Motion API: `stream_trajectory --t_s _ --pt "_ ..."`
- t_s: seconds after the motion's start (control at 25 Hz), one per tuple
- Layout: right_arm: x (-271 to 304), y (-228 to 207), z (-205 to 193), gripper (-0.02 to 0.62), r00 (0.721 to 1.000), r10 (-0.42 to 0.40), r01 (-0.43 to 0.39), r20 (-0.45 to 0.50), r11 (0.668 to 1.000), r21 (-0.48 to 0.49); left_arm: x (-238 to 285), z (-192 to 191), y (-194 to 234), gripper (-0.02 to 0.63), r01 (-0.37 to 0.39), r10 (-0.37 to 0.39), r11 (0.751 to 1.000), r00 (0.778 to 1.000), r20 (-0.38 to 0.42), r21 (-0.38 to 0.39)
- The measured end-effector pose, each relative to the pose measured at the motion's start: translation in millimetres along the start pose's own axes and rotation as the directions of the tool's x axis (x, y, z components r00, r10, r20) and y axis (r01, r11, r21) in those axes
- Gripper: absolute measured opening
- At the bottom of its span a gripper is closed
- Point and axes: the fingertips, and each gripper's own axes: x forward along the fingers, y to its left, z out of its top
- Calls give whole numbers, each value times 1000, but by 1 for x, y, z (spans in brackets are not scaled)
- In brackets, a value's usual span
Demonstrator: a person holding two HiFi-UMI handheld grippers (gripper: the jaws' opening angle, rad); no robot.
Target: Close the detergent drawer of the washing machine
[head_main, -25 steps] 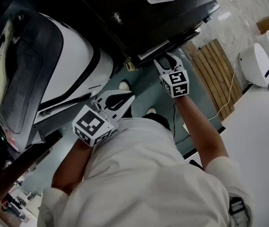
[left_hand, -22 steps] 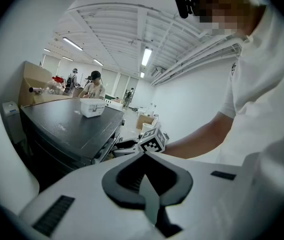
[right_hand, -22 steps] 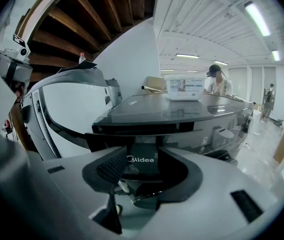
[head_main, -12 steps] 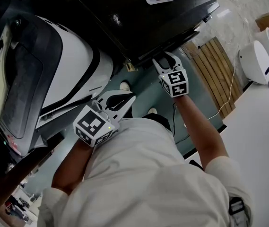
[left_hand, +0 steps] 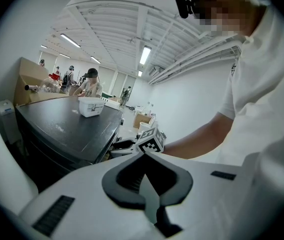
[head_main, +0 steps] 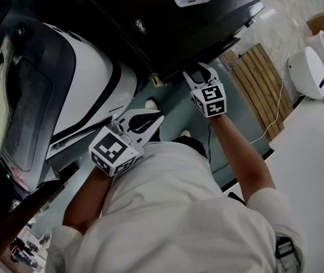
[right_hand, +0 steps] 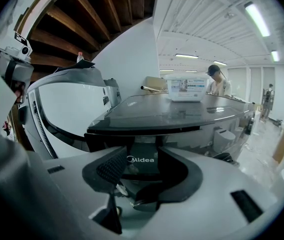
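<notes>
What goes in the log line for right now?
right hand-held gripper: open, at Midea panel | left hand-held gripper: shut, empty

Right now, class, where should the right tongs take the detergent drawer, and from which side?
The drawer by its flat, Midea-marked front, from straight ahead. That face sits squarely before the right tongs, framed by their open jaws, so a level push should slide it in.

In the head view, the black washing machine top point(head_main: 167, 27) at 12 o'clock is smooth and glossy. The white-and-black rounded appliance point(head_main: 87, 78) at 9 o'clock looks like glossy plastic. The slatted wooden board point(head_main: 261, 90) at 3 o'clock is matt. The white shirt point(head_main: 184, 209) is creased cloth. The right claw point(right_hand: 142, 151) is matt pale plastic with black ribbed pads point(right_hand: 107, 169).
</notes>
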Motion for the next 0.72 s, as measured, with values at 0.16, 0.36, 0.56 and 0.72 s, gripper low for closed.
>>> stream_trajectory --t_s 0.16,0.36,0.56,0.72 --pt "3 0 2 181 1000 -1 1 -3 1000 -7 0 1 2 -5 10 -10 1000 1000 0 2" --pt "5 -1 3 181 1000 -4 4 0 1000 -8 1 4 5 -5 17 -17 1000 1000 1 5" --pt "5 -1 4 183 1000 -2 2 0 1000 -7 4 8 8 -5 23 -23 1000 1000 0 5" --pt "6 -1 5 183 1000 -1 2 5 1000 -8 8 7 9 -5 31 -31 999 999 -6 5"
